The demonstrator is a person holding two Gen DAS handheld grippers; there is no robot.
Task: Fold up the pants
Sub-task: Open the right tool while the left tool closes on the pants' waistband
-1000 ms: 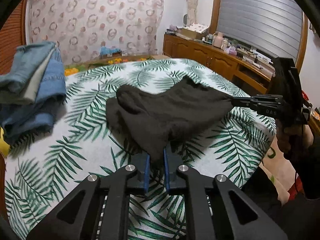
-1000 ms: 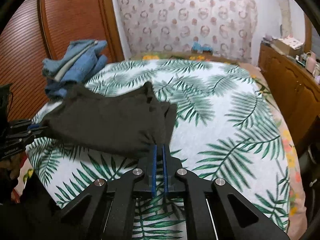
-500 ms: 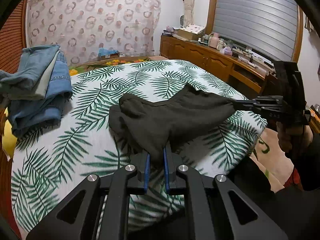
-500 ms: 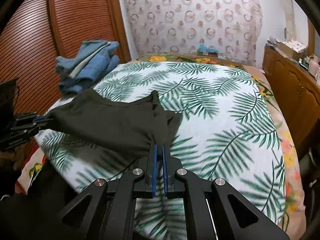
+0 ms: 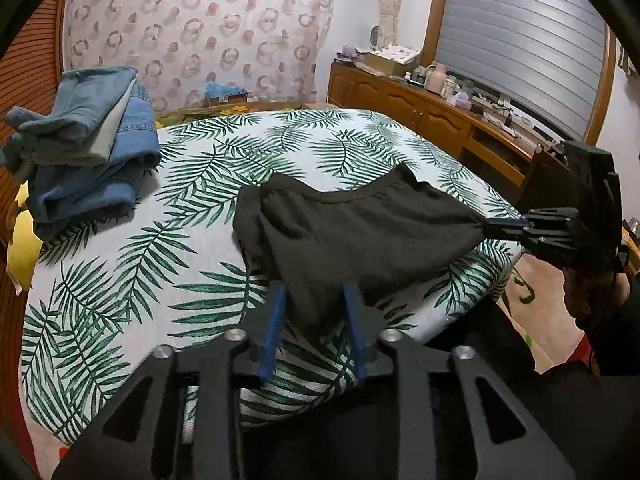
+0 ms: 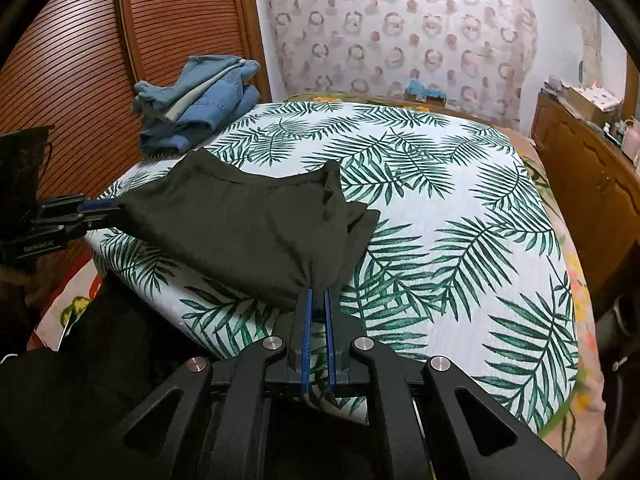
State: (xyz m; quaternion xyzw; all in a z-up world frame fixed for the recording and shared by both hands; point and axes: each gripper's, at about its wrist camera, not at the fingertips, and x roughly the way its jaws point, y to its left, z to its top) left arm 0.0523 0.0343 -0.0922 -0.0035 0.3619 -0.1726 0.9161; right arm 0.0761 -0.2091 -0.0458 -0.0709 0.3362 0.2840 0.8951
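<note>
Left tool [image 5: 314,322] now spread wide, releasing pants [image 5: 360,232] onto bed [image 5: 160,280]; right tool [image 6: 316,300] clamped on its corner; fold apparently laid.

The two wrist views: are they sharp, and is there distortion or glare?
Left wrist view: sharp, with fisheye bending and dark corners; dark pants show little texture. Right wrist view: equally bent, bed evenly lit without glare; slight blur at the right edge.

Left gripper [image 5: 313,300] stands with its blue fingers [image 5: 273,328] parted, a corner of the dark pants [image 5: 352,228] lying between them. Right gripper [image 5: 486,227] is clamped on the opposite corner. Folded jeans [image 5: 92,152] rest on the leaf-print bedspread [image 5: 120,264].
</note>
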